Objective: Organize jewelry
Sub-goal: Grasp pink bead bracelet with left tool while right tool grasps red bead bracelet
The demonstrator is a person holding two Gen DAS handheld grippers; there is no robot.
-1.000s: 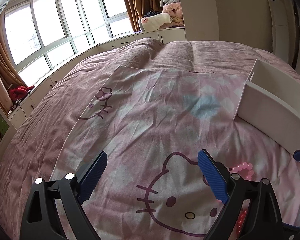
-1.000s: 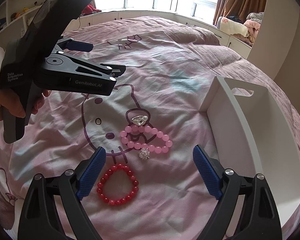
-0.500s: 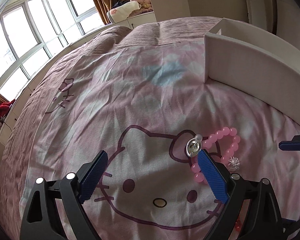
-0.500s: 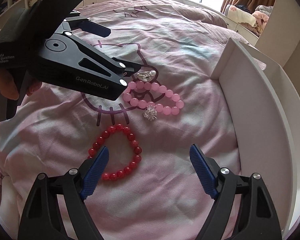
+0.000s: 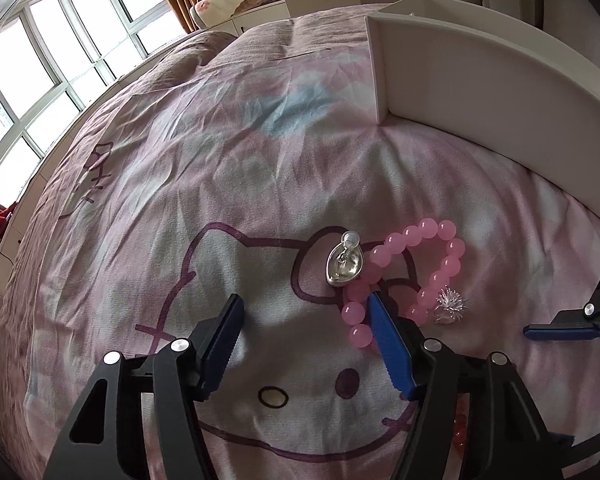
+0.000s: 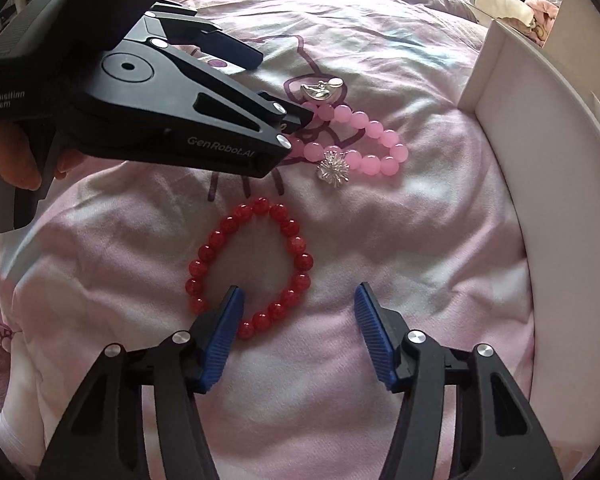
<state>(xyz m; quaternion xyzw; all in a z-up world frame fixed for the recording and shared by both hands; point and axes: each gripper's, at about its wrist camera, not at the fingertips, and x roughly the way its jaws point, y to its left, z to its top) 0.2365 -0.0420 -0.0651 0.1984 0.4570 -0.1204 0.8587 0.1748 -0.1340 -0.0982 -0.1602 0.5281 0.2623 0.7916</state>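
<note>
A pink bead bracelet (image 5: 428, 276) (image 6: 364, 140), a silver pendant (image 5: 344, 266) (image 6: 320, 90), a silver flower ring (image 5: 450, 304) (image 6: 334, 170) and a red bead bracelet (image 6: 252, 272) lie on the pink bedspread. My left gripper (image 5: 304, 344) is open, low over the bed, its right finger touching the pink bracelet's near end. My right gripper (image 6: 300, 332) is open, its left finger just over the red bracelet's near edge. A white tray (image 5: 480, 80) (image 6: 540, 160) stands to the right.
The bed (image 5: 180, 160) carries a Hello Kitty print sheet. Windows (image 5: 40, 60) and curtains line the far wall. Folded bedding (image 5: 228, 0) sits on a ledge. A hand (image 6: 16, 164) holds the left gripper.
Both grippers have moved forward and down toward the jewelry. The left one swung right to the pink bracelet. The right one closed in on the red bracelet. Both jaws have narrowed somewhat.
</note>
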